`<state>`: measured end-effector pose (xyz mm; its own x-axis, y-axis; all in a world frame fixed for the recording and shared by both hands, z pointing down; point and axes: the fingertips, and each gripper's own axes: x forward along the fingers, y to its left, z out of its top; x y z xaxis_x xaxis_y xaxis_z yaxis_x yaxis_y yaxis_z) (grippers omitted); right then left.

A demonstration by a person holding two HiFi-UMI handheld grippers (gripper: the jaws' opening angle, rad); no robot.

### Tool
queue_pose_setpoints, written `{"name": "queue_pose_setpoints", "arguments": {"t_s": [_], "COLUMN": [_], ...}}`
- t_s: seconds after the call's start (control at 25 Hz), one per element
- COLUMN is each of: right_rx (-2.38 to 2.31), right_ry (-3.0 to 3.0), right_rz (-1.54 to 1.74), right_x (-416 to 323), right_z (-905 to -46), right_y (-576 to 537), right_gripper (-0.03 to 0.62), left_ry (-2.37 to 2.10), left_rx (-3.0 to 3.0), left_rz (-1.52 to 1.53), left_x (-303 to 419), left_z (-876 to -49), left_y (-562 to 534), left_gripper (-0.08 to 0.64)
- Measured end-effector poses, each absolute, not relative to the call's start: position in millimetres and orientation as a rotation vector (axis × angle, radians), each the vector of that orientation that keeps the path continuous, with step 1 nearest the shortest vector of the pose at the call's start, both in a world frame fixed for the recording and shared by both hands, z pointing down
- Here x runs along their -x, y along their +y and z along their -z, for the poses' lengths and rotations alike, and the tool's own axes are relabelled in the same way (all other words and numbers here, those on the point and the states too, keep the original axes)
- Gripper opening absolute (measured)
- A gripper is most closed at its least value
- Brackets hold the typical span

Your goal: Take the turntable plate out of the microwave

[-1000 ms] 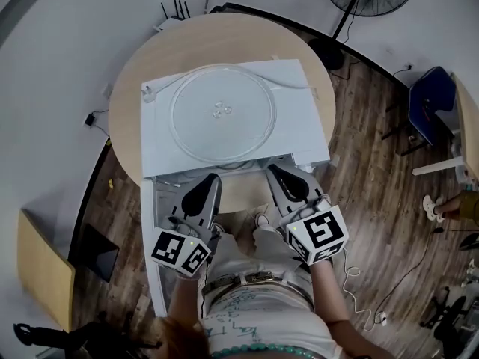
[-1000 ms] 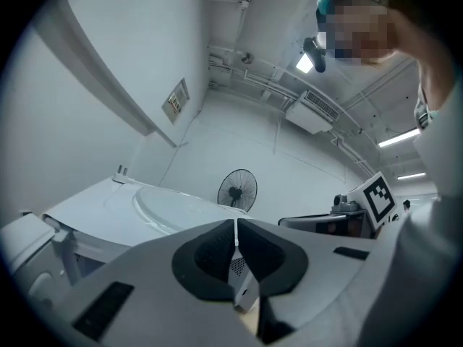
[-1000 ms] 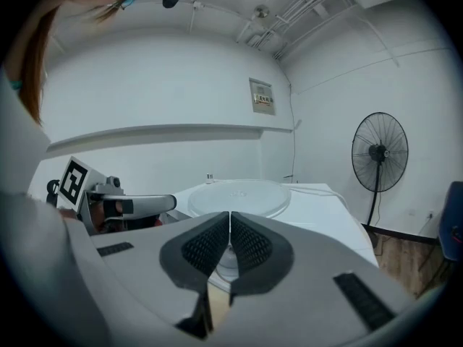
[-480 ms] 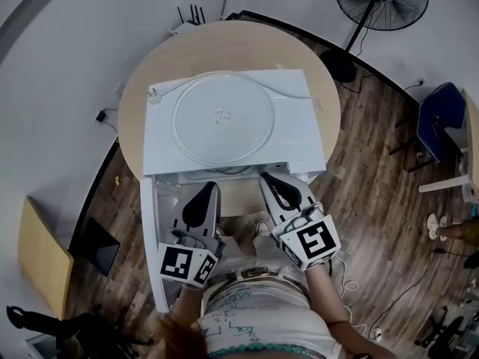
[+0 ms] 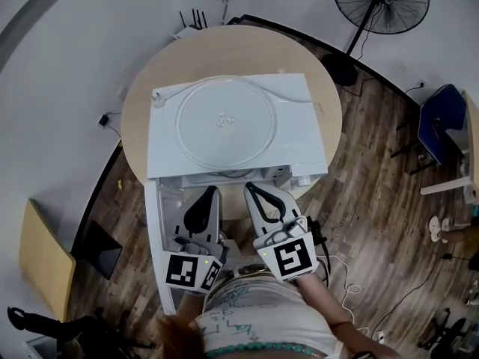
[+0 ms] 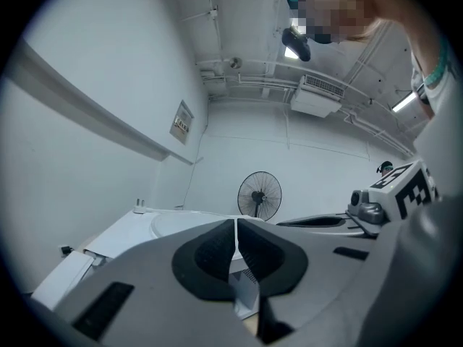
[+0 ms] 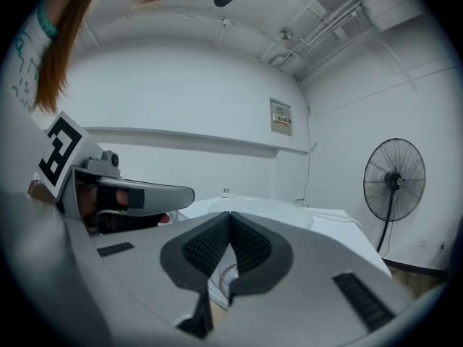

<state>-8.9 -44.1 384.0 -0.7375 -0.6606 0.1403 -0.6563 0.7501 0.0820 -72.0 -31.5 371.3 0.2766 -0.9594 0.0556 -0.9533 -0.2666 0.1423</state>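
Plate out, parked flat on the microwave roof.
Turntable plate (image 5: 224, 122) is seen mid-frame atop the microwave (image 5: 303, 137), probably for stable rest; left claw (image 5: 208, 194) and right claw (image 5: 253, 191) are pressed together, empty, below it.

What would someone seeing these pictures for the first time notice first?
A clear round glass turntable plate lies on top of the white microwave, which sits on a round wooden table. In front, the left gripper and right gripper are side by side, both shut and empty. A black pedestal fan stands at upper right.
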Motion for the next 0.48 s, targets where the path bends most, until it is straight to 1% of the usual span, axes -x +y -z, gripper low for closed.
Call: {"name": "queue_pose_setpoints", "arguments": {"t_s": [0.48], "right_rx": [-1.045], "right_ry": [-2.8], "right_rz": [-0.043], "right_x": [24.3], "right_z": [-388.3], "right_y": [-45.7], "right_gripper": [-0.009], "left_ry": [-1.773], "left_rx": [-2.414], "left_rz": [0.021], "left_x": [76.4], "left_z": [-378.9], "left_y": [-33.5], "left_gripper": [0.021]}}
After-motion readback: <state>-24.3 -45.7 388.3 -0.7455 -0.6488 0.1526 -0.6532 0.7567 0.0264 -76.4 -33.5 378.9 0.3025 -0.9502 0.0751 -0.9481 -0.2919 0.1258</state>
